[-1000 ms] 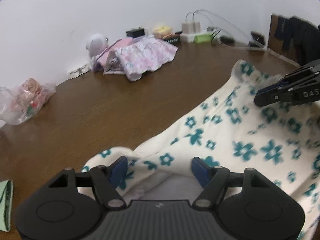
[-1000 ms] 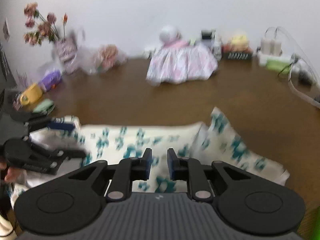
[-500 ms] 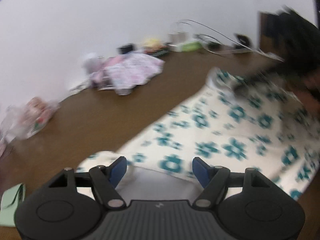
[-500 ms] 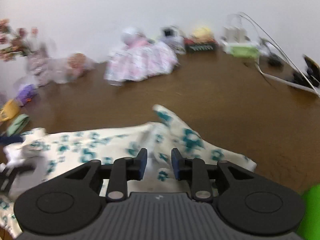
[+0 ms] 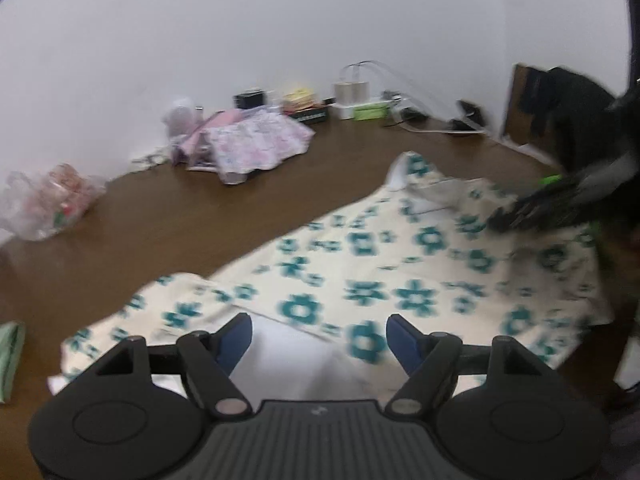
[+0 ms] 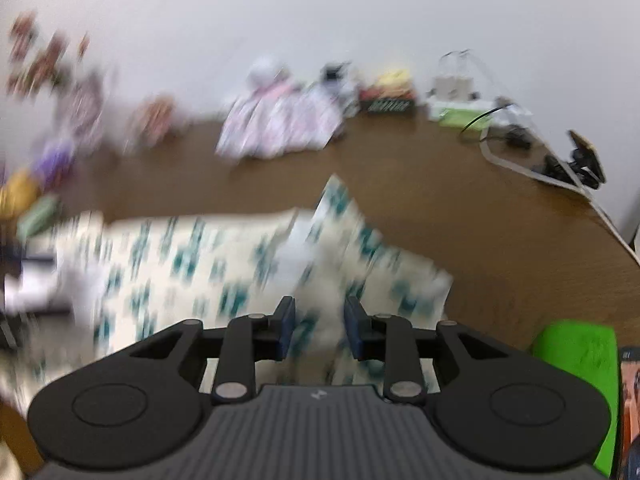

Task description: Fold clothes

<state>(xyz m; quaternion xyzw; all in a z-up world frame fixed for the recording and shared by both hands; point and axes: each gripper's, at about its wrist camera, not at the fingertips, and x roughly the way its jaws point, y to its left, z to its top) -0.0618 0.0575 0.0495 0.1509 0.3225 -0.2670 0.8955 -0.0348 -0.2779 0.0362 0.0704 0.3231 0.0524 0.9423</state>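
Right now the cream garment with teal flowers (image 5: 360,264) lies spread along the near part of the brown table (image 5: 200,216), mostly flat, with one layer lapped over another near my left gripper (image 5: 319,334), where a plain white inner side shows under the printed edge. My left gripper hangs just above that edge with its jaws wide apart and nothing between them. My right gripper (image 6: 319,328) is over the other end of the garment, where a flap or sleeve stands up in a crumpled peak; its jaws stand partly apart, cloth shows in the gap, but the blur keeps me from telling whether the pads (image 6: 286,327) pinch it or merely hover over it. By my judgement the fold is partway: one long side seems turned over, yet the piece is long and loose, not a compact stack, and the raised end needs laying flat. Whether this is a fold being made or one being smoothed, I cannot settle. A pink floral garment (image 5: 256,144) sits in a bundle far back by the wall; how neatly it is folded I cannot tell.
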